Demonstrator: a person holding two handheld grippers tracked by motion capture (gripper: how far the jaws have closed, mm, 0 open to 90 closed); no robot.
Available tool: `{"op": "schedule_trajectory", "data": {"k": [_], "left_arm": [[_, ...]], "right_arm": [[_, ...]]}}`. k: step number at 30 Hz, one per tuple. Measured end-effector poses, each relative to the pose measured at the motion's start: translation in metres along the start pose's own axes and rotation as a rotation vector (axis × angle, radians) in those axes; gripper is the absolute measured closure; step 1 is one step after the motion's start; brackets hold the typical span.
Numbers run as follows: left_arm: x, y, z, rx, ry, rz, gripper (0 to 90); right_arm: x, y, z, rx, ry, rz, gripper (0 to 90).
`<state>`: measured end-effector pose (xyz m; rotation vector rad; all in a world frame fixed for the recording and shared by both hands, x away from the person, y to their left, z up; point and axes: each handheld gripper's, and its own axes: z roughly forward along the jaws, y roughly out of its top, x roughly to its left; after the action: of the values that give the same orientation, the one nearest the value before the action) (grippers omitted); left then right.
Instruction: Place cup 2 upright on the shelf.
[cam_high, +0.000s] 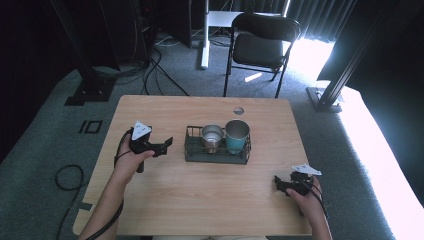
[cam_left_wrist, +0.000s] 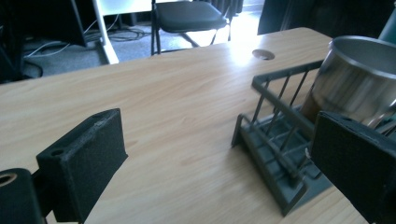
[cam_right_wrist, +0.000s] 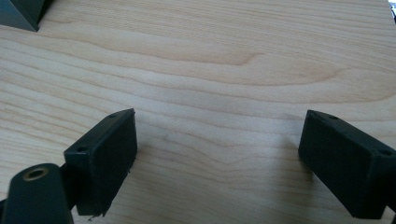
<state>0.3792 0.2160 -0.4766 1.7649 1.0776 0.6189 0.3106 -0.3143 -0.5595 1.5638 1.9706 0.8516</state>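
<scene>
Steel cup (cam_high: 212, 135) | teal cup (cam_high: 237, 134) beside | wire rack (cam_high: 192, 150) around

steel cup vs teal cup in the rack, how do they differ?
Colour: the steel cup is bare shiny metal; the teal cup has a teal outer wall. Height: the teal cup's rim stands higher than the steel cup's. Place: the steel cup sits in the rack nearer the left gripper, the teal cup beside it on the far side. Shared: both upright, open-topped, empty as far as the high view shows.
</scene>
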Motion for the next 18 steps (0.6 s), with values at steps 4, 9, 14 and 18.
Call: {"op": "schedule_trajectory", "data": {"k": [4,9,14,18], "left_arm": [[0.005,-0.010,-0.004,0.016,0.027,-0.014,4.4],[0.011,-0.021,-0.009,0.021,0.047,-0.029,4.4],[0.014,-0.029,-0.014,0.030,0.057,-0.043,4.4],[0.017,-0.037,-0.017,0.039,0.070,-0.058,4.4]], "right_arm": [[0.000,0.000,0.000,0.000,0.000,0.000,11.1],[0.000,0.000,0.000,0.000,0.000,0.000,11.1],[0.000,0.000,0.000,0.000,0.000,0.000,11.1],[0.000,0.000,0.000,0.000,0.000,0.000,11.1]]}}
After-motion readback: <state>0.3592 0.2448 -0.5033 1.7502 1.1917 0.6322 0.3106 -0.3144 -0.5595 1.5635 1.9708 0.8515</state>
